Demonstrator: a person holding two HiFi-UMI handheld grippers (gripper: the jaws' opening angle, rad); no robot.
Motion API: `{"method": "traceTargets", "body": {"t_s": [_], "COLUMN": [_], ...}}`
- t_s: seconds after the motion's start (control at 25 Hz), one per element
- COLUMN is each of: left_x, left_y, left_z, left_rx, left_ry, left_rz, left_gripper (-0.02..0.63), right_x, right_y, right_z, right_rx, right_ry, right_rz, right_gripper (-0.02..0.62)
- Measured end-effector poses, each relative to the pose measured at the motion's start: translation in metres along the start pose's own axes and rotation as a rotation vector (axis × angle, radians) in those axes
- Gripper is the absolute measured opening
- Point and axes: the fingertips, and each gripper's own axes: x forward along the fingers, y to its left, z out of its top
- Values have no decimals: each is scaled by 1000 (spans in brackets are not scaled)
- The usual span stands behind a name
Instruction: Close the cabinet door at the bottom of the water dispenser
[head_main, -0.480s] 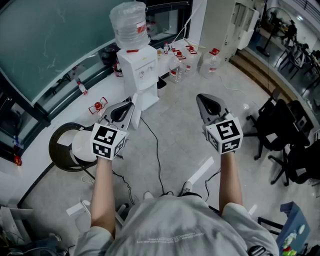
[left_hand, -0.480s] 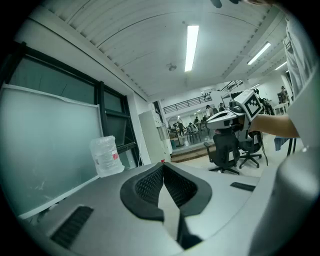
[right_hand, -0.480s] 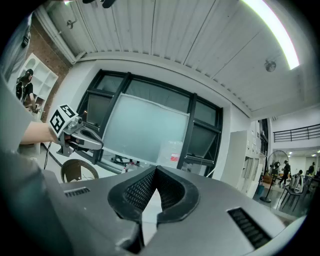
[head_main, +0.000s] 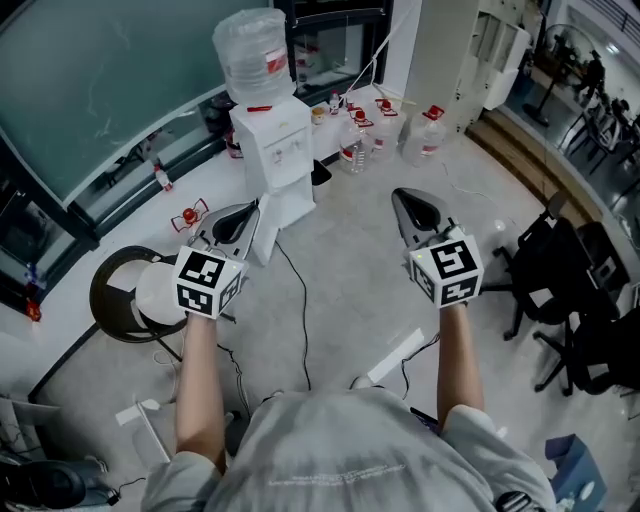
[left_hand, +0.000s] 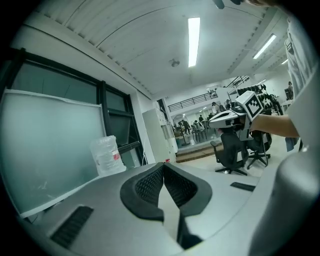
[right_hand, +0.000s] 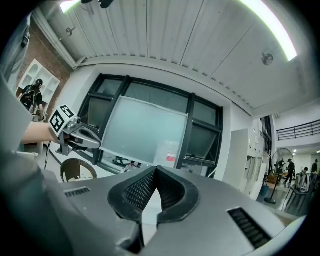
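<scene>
The white water dispenser (head_main: 272, 145) stands against the window wall with a clear bottle (head_main: 250, 48) on top. Its low cabinet door (head_main: 270, 228) hangs open toward the front left. My left gripper (head_main: 254, 209) is shut and empty, its tips just left of that door's edge. Out to the right over bare floor, my right gripper (head_main: 399, 194) is also shut and empty. In the left gripper view the pads (left_hand: 150, 184) meet, the bottle (left_hand: 106, 155) is ahead and the right gripper (left_hand: 231, 116) is beyond. The right gripper view shows closed pads (right_hand: 137, 191) and the left gripper (right_hand: 76, 138).
A dark round stool (head_main: 112, 300) with a white disc sits at the left. Water jugs (head_main: 422, 128) line the wall right of the dispenser. A black cable (head_main: 302, 315) runs across the floor. Office chairs (head_main: 565, 275) crowd the right side.
The head view has shifted slightly, so the dispenser sits a little further left. Both grippers stay shut and empty in much the same places.
</scene>
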Motion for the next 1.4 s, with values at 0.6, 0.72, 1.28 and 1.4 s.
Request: {"method": "traceTargets", "body": {"t_s": [0.6,0.72,1.28,1.4], "left_x": [76,93,183,198], "left_y": [-6,19,228,269], "left_z": [-15,-24,-92,-109], "left_rx": [-99,-143,-134,-293], "left_ry": [66,49,79,43], "left_rz": [106,104,-67,-129], "left_gripper": [20,20,18,18], "right_x": [45,73,303,351], "right_y": [-76,-79,-43,-27], "right_z": [-39,-47,-32,-36], "right_rx": [-10,41,42,68], "right_ry": [-25,-8,97,118], "right_rz": [170,181,119,123], "right_gripper": [28,28,27,28]}}
